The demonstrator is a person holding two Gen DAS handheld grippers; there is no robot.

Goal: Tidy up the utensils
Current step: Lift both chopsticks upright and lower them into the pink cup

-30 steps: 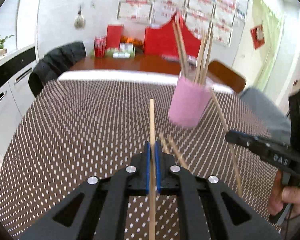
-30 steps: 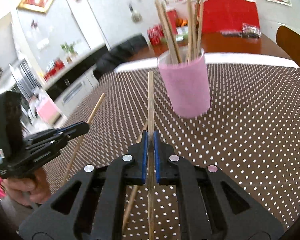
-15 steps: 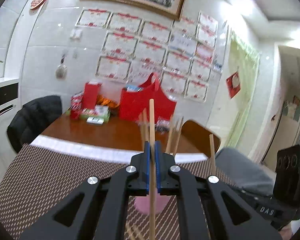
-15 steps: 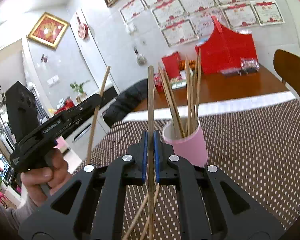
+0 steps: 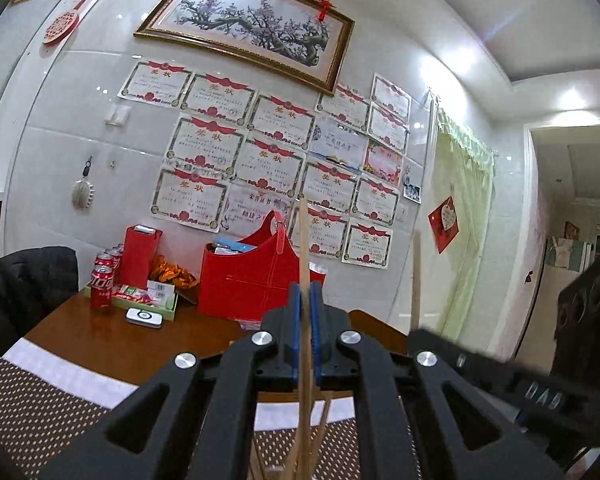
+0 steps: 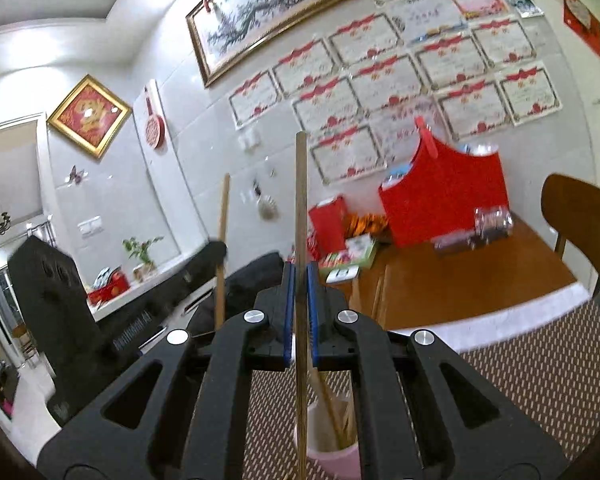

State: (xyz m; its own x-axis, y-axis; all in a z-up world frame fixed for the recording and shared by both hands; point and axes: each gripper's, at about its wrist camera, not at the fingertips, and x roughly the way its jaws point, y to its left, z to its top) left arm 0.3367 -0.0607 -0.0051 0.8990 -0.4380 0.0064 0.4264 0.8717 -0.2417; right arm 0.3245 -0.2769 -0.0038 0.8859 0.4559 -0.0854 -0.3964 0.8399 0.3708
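Note:
My left gripper [image 5: 305, 292] is shut on a wooden chopstick [image 5: 303, 240] that stands upright between its blue pads. My right gripper [image 6: 299, 276] is likewise shut on an upright wooden chopstick [image 6: 300, 200]. Both point level, high over the dotted tablecloth [image 6: 540, 380]. The pink cup [image 6: 332, 448] with several chopsticks sits just below the right gripper's jaws, its mouth showing between the black arms. In the left wrist view only chopstick tips [image 5: 324, 420] show beneath the jaws. The other gripper [image 5: 500, 372] and its stick [image 5: 416, 280] are at the right there; in the right wrist view it [image 6: 112, 320] is at the left.
A wooden table [image 5: 120, 340] behind holds a red bag [image 5: 252, 280], cola cans [image 5: 102, 284], a red box [image 5: 140, 256] and small packets. A black jacket [image 5: 24, 292] hangs on a chair at left; a brown chair [image 6: 580, 220] stands at right. Certificates cover the tiled wall.
Both grippers have risen and tilted up from looking down at the table to level, each still holding its chopstick. The pink cup has slid from mid-view to below the jaws.

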